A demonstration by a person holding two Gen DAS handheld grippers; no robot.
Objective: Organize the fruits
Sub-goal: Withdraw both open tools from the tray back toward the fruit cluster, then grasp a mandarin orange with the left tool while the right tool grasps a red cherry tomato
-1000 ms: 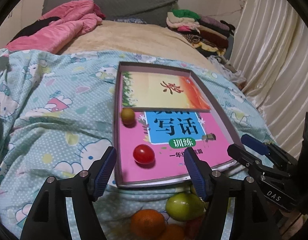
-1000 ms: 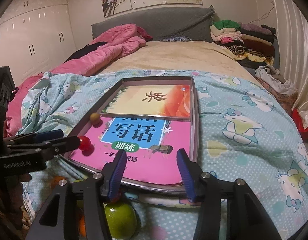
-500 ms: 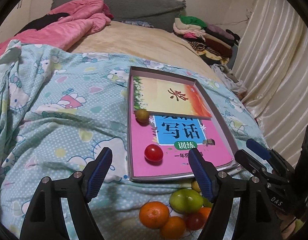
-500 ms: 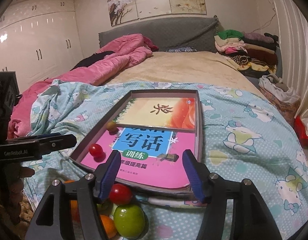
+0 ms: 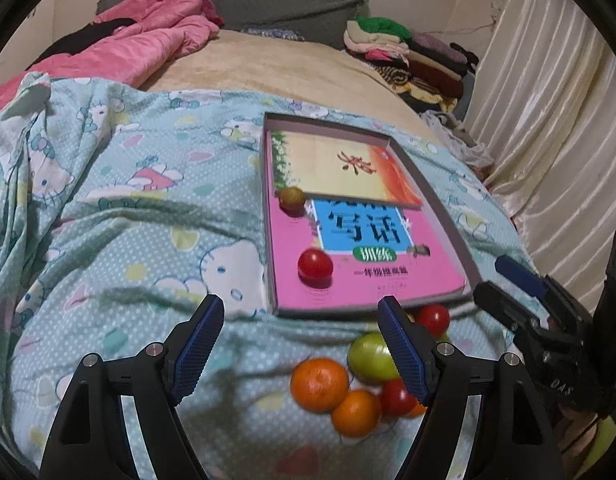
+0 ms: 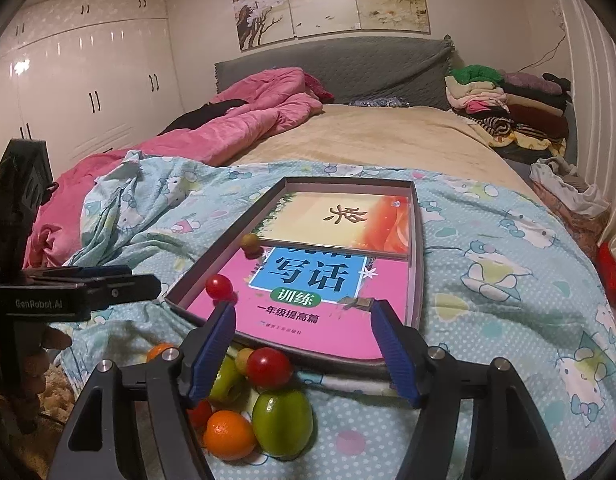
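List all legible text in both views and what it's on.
"写话", "训练", "一年级提高篇": pink book in the tray.
Line below: too small to read.
Brush character on upper book: not legible.
"GenRobot.AI": left gripper body.
"DAS": right gripper body.

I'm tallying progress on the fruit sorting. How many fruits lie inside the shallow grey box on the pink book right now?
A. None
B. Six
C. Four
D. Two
D: only a round red tomato and a small yellowish-brown fruit rest on the pink book inside the shallow grey box; the other fruits lie in a heap on the blue patterned bedsheet in front of it.
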